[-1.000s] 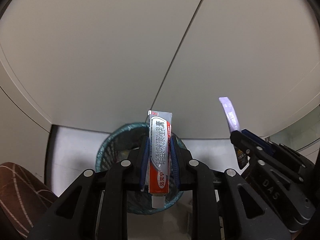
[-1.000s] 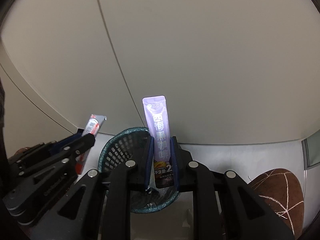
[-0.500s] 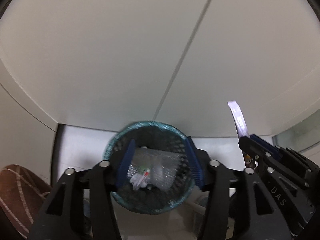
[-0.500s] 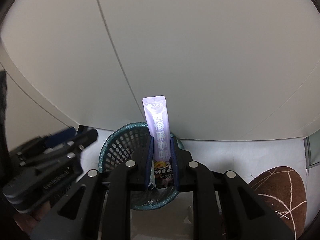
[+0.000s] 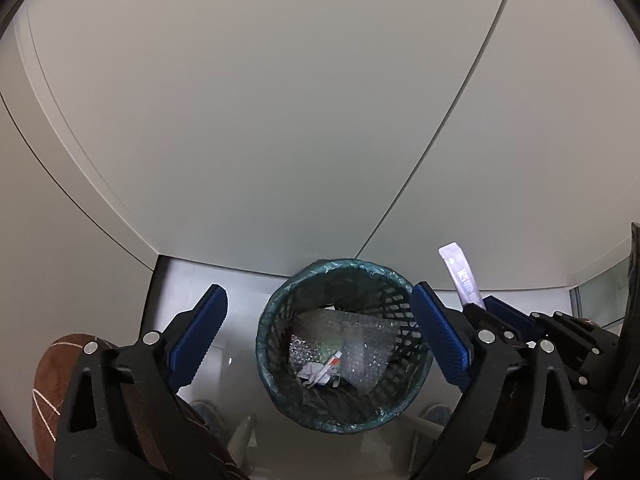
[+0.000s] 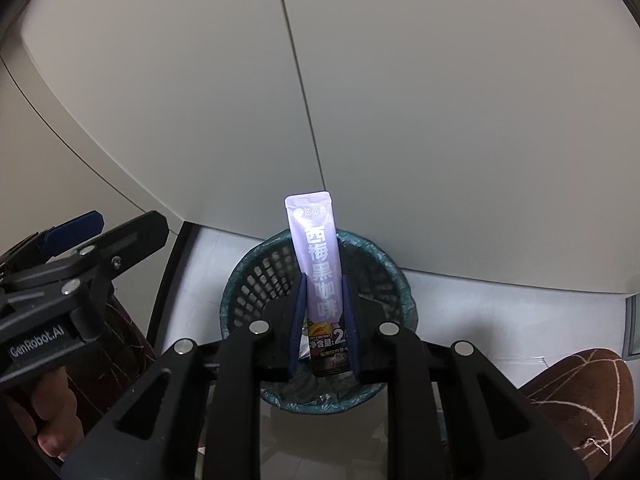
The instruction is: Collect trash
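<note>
A teal mesh waste bin [image 5: 344,265] with a dark liner stands on the pale floor below both grippers. My left gripper [image 5: 318,292] hangs over it, its jaws opening wide with nothing between them. The red and white toothpaste tube [image 5: 333,362] lies inside the bin on bubble wrap [image 5: 360,344] and crumpled paper. My right gripper [image 6: 324,280] holds a purple drink sachet [image 6: 314,256] upright above the bin [image 6: 256,276]; its jaws are just starting to open, but the pads still press the sachet. In the left wrist view the sachet [image 5: 460,276] sticks up at the right.
White cabinet panels [image 5: 280,120] with a dark seam rise behind the bin. A brown cushion with white lines [image 5: 52,380] lies left of the bin, and a second one [image 6: 580,400] to its right. A person's hand [image 6: 52,428] holds the left gripper [image 6: 108,226].
My left gripper opened and let go of the toothpaste tube, which dropped into the bin. The right gripper, still holding the sachet, has come lower over the bin.
</note>
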Demonstrator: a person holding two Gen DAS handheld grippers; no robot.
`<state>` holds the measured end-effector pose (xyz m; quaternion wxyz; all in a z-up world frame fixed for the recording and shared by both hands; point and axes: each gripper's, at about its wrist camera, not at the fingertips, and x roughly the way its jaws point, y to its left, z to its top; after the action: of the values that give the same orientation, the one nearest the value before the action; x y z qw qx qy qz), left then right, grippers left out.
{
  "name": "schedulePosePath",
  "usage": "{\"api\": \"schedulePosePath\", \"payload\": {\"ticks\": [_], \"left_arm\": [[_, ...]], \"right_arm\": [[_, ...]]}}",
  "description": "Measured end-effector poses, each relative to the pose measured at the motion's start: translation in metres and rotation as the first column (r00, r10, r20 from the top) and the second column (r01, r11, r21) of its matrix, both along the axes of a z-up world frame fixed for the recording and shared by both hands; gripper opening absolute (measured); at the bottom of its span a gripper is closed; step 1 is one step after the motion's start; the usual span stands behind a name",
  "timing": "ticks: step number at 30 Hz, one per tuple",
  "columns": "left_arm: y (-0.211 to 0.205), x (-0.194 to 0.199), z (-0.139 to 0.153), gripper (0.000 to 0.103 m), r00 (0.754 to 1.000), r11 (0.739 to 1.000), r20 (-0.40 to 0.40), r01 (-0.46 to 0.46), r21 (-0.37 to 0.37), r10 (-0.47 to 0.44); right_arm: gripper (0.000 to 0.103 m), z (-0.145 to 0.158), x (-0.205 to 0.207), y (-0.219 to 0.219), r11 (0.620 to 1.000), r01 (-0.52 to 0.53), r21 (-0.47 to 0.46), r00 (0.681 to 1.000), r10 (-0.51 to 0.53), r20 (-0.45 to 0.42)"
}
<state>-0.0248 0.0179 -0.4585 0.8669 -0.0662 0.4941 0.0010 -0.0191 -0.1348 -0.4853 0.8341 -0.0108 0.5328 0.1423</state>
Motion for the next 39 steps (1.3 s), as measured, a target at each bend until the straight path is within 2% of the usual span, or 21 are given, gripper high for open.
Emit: {"api": "schedulePosePath", "payload": {"ticks": [3, 8, 13, 14, 19, 22, 26, 31, 39], "left_arm": [[0.003, 0.002, -0.002, 0.093, 1.0, 1.0, -0.009, -0.013, -0.011, 0.012], [0.008, 0.003, -0.004, 0.093, 1.0, 0.999, -0.022, -0.023, -0.029, 0.022], [0.013, 0.002, -0.001, 0.094, 0.999, 0.998, -0.018, -0.037, -0.052, 0.036], [0.014, 0.002, -0.001, 0.094, 0.999, 0.998, -0.02, -0.042, -0.055, 0.041], [0.016, 0.0, 0.006, 0.094, 0.998, 0.997, -0.026, -0.051, -0.051, 0.05], [0.012, -0.001, 0.013, 0.094, 1.0, 0.999, -0.02, -0.022, -0.043, 0.021], [0.01, -0.007, 0.039, 0.094, 1.0, 0.998, 0.013, 0.008, -0.064, -0.007], [0.002, -0.021, 0.081, 0.094, 0.998, 0.999, 0.05, 0.049, -0.023, -0.048], [-0.008, -0.053, 0.182, 0.094, 0.983, 0.997, 0.169, 0.067, 0.026, -0.07]], "right_arm": [[0.021, -0.003, -0.003, -0.003, 1.0, -0.004, -0.008, 1.0, 0.004, 0.003], [0.034, -0.01, -0.008, -0.003, 1.0, -0.014, -0.027, 1.0, 0.014, 0.017], [0.051, -0.008, -0.011, -0.005, 0.999, 0.001, -0.046, 0.999, 0.001, 0.042], [0.054, -0.005, -0.012, -0.008, 0.999, 0.012, -0.049, 0.999, -0.009, 0.05], [0.084, 0.025, -0.016, -0.024, 0.993, 0.094, -0.064, 0.991, -0.087, 0.099], [0.09, 0.047, -0.017, -0.039, 0.987, 0.151, -0.052, 0.982, -0.144, 0.123], [0.094, 0.076, -0.021, -0.053, 0.98, 0.189, -0.056, 0.97, -0.178, 0.169], [0.095, 0.121, -0.03, -0.06, 0.975, 0.216, -0.048, 0.953, -0.2, 0.229], [0.095, 0.218, -0.057, -0.064, 0.971, 0.24, 0.023, 0.917, -0.234, 0.322]]}}
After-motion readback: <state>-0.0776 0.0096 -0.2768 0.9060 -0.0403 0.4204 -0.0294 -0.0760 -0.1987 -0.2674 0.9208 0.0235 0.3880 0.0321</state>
